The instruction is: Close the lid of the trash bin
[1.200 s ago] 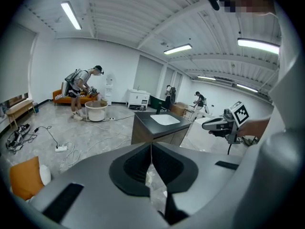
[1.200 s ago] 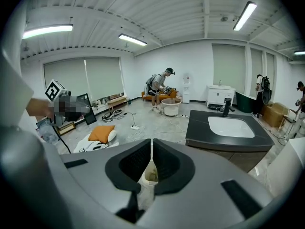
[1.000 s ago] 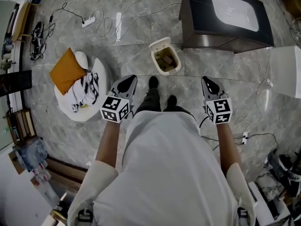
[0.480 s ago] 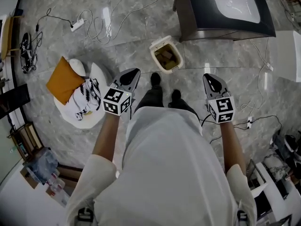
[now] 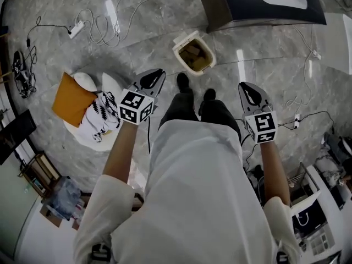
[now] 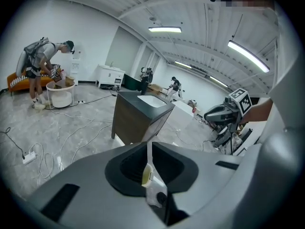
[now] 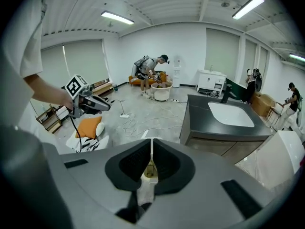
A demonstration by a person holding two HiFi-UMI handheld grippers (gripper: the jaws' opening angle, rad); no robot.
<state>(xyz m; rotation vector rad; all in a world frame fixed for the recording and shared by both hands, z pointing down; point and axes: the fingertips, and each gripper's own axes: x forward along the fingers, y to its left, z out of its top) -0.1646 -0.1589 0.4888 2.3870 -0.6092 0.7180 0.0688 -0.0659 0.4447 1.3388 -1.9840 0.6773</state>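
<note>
Item 1: dark grey cabinet with a white inset basin; it is standing on the floor beyond both grippers, well apart from them

Item 2: small cream plastic trash bin with brown rubbish showing inside; it is sitting on the floor ahead of and below the grippers, between them and nearer the left one. Its cream lid is tipping back at the bin's far edge, leaving the mouth uncovered

Item 3: left gripper; it is angling down towards the bin with its jaws pressed together and nothing between them

Item 4: right gripper; its jaws are likewise meeting, empty, and it is hanging apart from the bin

Step in hand, as judged: the approach, with the lid not yet touched

Next move, as judged: lowering a closed gripper to the raised lid's far side, then drawing the lid down over the mouth gently, since so light a bin is likely to slide
</note>
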